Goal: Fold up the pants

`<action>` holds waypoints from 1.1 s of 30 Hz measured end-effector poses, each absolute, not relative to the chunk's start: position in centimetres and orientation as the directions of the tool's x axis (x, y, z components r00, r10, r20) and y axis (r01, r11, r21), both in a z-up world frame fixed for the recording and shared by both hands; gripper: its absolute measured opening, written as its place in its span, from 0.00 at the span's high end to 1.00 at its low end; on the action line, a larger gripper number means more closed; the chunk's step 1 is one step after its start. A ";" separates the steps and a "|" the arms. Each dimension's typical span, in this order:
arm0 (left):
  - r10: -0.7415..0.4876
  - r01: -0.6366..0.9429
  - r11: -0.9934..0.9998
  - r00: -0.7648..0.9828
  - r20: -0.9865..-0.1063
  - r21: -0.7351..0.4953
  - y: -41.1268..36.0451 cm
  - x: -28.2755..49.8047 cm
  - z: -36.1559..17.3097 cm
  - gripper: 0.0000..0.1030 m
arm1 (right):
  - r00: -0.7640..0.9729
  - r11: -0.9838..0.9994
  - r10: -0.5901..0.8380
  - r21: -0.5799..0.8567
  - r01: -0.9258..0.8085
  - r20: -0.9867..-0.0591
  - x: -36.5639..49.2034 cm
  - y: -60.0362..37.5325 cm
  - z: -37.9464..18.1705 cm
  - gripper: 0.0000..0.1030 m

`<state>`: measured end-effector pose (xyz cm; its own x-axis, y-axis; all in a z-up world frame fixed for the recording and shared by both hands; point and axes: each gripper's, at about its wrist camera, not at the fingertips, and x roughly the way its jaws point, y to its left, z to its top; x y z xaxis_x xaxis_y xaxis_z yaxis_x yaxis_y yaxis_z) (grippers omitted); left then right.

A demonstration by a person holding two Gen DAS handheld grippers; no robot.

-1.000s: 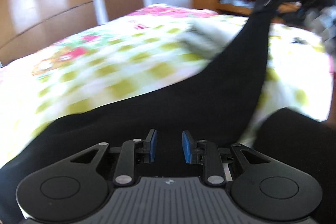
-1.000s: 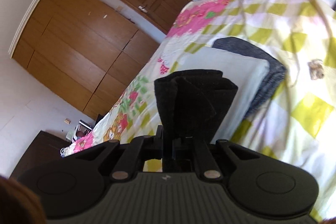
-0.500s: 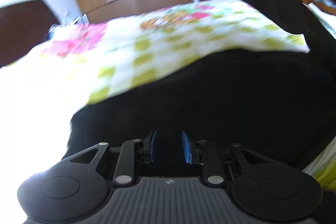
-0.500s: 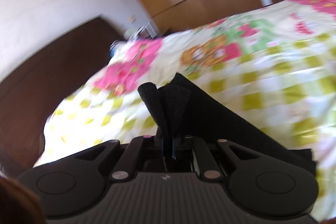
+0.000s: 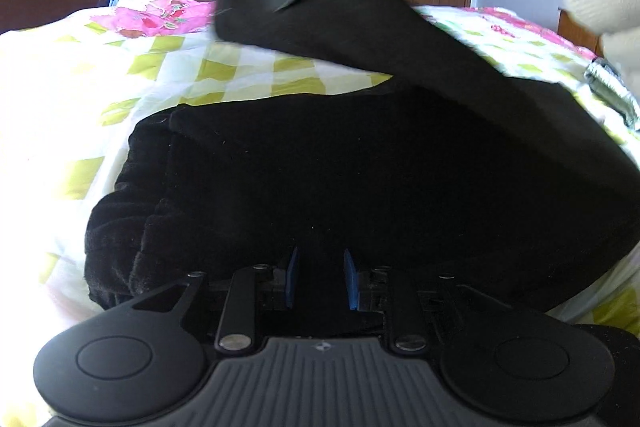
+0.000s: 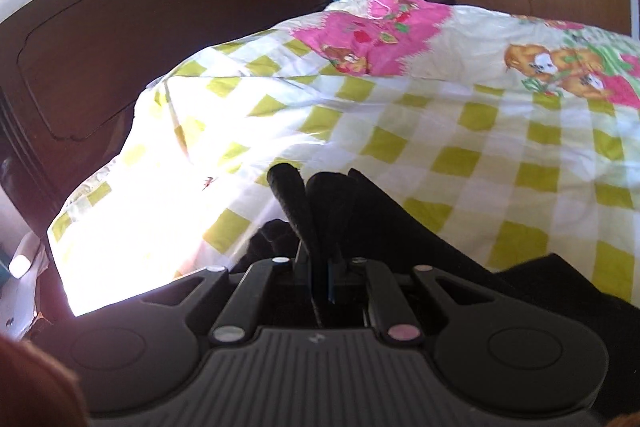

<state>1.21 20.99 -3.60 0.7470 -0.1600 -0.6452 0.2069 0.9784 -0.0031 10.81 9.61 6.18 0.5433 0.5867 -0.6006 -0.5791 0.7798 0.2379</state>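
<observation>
A: Where's everything, big to small?

B: Bedspread [image 5: 52, 99], yellow checks w/ pink cartoon patches. Black pants [image 5: 360, 179] lie on it, one end lifted.

A: Your grippers?

B: My right gripper [image 6: 318, 281] is clamped on a bunched pants edge. My left gripper [image 5: 319, 277] is narrow & closing, cloth between the pads [image 5: 293, 277]; can't tell if it's gripped.

A: Any writing?

B: None legible, just a small logo on the gripper body.
</observation>
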 end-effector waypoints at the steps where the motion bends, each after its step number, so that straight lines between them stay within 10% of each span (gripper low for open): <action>1: -0.167 0.204 0.979 0.750 -0.640 -0.016 21.3 1.2 -3.7 0.65 | 0.530 0.769 0.589 0.224 -0.598 -0.610 10.7 10.9 5.8 0.93; 20: -0.202 0.175 0.979 0.771 -0.604 -0.103 23.3 0.3 -4.7 0.63 | 0.358 0.634 0.560 0.107 -0.766 -0.747 8.6 17.6 -0.7 0.87; 27: -0.205 0.145 0.978 0.771 -0.603 -0.148 25.3 -2.8 -3.3 0.63 | 0.172 0.492 0.747 0.360 -0.793 -0.642 8.5 14.9 2.5 0.80; 33: -0.153 0.110 0.988 0.830 -0.536 -0.112 26.2 -3.8 -0.3 0.63 | 0.272 0.548 0.718 0.279 -0.789 -0.640 11.2 13.2 4.0 0.78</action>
<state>-3.76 26.18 -0.29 0.8304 -0.1531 -0.5357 0.1098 0.9876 -0.1121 11.19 13.20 3.97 0.2723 0.7182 -0.6403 -0.7886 0.5479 0.2791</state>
